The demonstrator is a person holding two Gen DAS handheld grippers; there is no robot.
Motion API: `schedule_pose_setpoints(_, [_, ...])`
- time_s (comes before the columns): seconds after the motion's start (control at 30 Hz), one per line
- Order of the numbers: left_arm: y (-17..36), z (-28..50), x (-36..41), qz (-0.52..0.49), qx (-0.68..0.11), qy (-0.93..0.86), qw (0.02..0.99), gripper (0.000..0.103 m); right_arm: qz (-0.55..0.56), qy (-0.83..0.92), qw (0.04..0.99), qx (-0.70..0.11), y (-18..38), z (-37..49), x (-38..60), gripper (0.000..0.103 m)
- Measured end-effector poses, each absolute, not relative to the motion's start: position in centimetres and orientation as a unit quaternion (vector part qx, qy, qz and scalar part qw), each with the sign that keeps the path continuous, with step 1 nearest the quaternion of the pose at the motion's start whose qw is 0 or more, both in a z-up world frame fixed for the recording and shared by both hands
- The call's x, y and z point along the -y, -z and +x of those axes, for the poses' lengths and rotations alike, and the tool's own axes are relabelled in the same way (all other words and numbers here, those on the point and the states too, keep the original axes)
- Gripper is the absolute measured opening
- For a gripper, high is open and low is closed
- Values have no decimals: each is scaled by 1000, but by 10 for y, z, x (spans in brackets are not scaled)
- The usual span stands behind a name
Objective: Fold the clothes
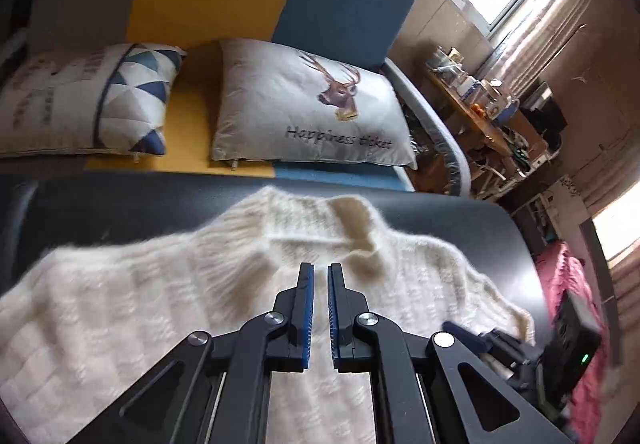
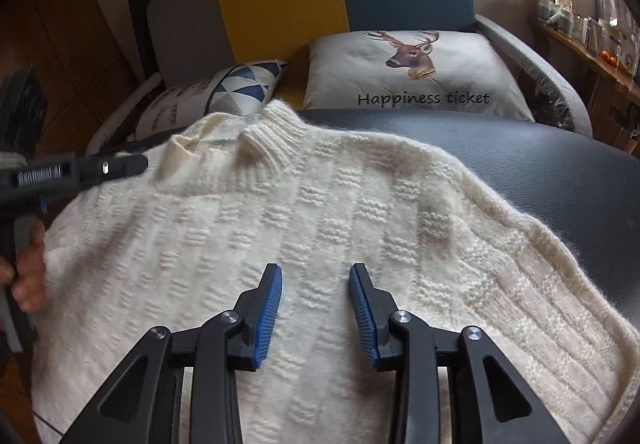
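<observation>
Under both tools lies the sweater (image 2: 320, 212): left tool (image 1: 321, 276) closed empty, right tool (image 2: 315, 276) parted, empty.

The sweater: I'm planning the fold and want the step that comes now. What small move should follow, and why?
Probably open the left gripper and bring it down onto the sweater near the collar. Its jaws stand nearly together with nothing visibly clamped, while the sweater lies spread flat on the dark table. The right gripper hovers open over the body.
</observation>
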State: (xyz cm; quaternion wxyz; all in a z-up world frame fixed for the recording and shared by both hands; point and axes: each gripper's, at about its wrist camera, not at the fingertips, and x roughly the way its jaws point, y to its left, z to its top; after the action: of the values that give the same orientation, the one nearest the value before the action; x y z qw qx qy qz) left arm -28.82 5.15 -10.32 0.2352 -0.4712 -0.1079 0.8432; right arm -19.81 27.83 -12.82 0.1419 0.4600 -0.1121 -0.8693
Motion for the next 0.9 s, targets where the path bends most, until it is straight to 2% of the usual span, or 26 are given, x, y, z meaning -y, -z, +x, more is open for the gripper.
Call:
schedule_pose_setpoints(0.13, [118,-252,-14,-460,84,-863,192,11,450,826,238,242,112,-236,-266,49])
schedule_pose_setpoints(0.2, [125,-249,-5,-462,87,-863,187,12,456,795,269,296,114,-265,-257,51])
schedule_pose_setpoints(0.3, [136,-250,6,-464,98,-861,185,12,477,778,263,314,120,-303,-238,54])
schedule_pose_setpoints(0.4, [144,-249,14,-457,119,-859,198,12,516,730,262,363,145,-338,-225,55])
schedule_pose_setpoints(0.5, [149,-249,21,-452,148,-854,209,12,535,705,250,392,164,-357,-217,55])
schedule_pose_setpoints(0.63, [152,-251,28,-452,182,-845,222,12,510,680,319,420,158,-372,-189,58])
schedule_pose_setpoints(0.73, [152,-252,28,-451,187,-844,224,12,509,698,291,412,162,-389,-175,60])
schedule_pose_setpoints(0.9, [153,-254,27,-450,190,-843,225,12,509,723,247,396,162,-399,-182,58])
